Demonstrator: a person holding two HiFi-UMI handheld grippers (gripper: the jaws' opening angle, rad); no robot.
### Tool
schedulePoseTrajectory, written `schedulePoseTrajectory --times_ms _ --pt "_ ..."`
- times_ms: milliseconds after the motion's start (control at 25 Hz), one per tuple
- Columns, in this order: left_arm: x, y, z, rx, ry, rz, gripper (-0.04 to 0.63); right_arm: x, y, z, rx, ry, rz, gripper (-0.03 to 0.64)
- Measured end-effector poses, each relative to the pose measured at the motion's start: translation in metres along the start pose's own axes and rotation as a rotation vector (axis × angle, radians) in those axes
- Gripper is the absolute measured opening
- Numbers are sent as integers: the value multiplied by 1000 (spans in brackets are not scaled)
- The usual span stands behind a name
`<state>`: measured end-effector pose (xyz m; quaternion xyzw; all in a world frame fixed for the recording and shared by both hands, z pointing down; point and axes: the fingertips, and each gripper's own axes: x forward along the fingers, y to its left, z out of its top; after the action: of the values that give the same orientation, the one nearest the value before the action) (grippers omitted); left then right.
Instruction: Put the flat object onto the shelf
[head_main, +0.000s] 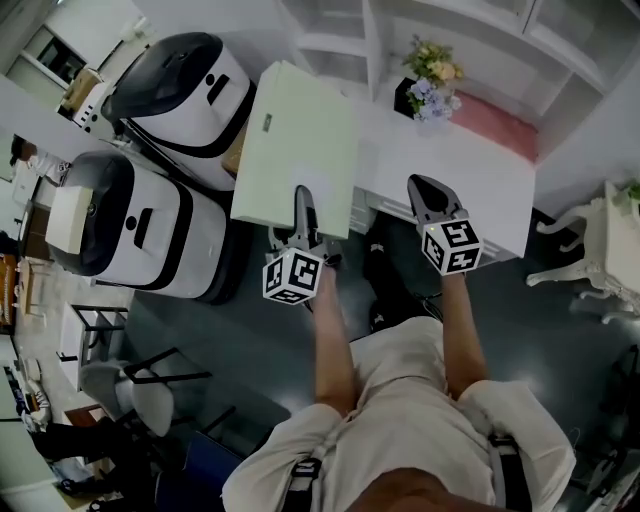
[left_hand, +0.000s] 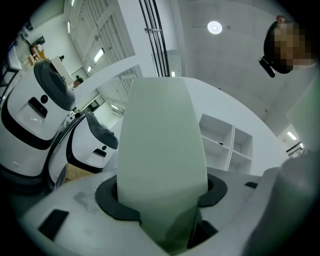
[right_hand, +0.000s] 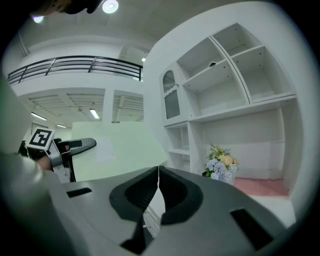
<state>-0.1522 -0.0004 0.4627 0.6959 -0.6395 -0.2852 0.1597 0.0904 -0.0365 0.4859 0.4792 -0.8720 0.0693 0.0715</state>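
The flat object (head_main: 295, 150) is a pale green board. My left gripper (head_main: 303, 203) is shut on its near edge and holds it up in front of the white shelf unit (head_main: 340, 45). In the left gripper view the board (left_hand: 160, 145) stands up out of the jaws of the left gripper (left_hand: 162, 195) and hides most of what lies ahead. My right gripper (head_main: 420, 186) is shut and empty, to the right of the board over the white counter (head_main: 500, 185). From the right gripper view, the right gripper (right_hand: 158, 172) points at the shelf unit (right_hand: 225, 75), with the board (right_hand: 120, 147) to its left.
Two large white-and-black machines (head_main: 180, 90) (head_main: 130, 225) stand at the left. A pot of flowers (head_main: 432, 80) and a pink mat (head_main: 495, 125) lie on the counter under the shelves. A white chair (head_main: 600, 250) is at the right. The floor is dark.
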Motion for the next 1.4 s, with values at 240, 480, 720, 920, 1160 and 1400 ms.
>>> schedulePoseTrajectory --times_ms 240,480,720,920,1160,1400 --pt "16 1 -8 -67 4 -5 261 23 -2 -2 5 10 41 71" --pt "40 2 -13 -80 32 -29 261 38 -2 -1 3 -3 47 71" --pt "72 8 -22 -123 46 -40 261 56 -26 12 2 -24 18 71" --pt "105 19 -24 -177 46 -48 261 85 -39 19 -1 -26 13 71" --pt "146 39 -24 -216 72 -41 261 129 -39 41 -18 -41 38 71" --pt "179 60 -17 -277 75 -43 261 172 -26 58 -9 -50 100 71"
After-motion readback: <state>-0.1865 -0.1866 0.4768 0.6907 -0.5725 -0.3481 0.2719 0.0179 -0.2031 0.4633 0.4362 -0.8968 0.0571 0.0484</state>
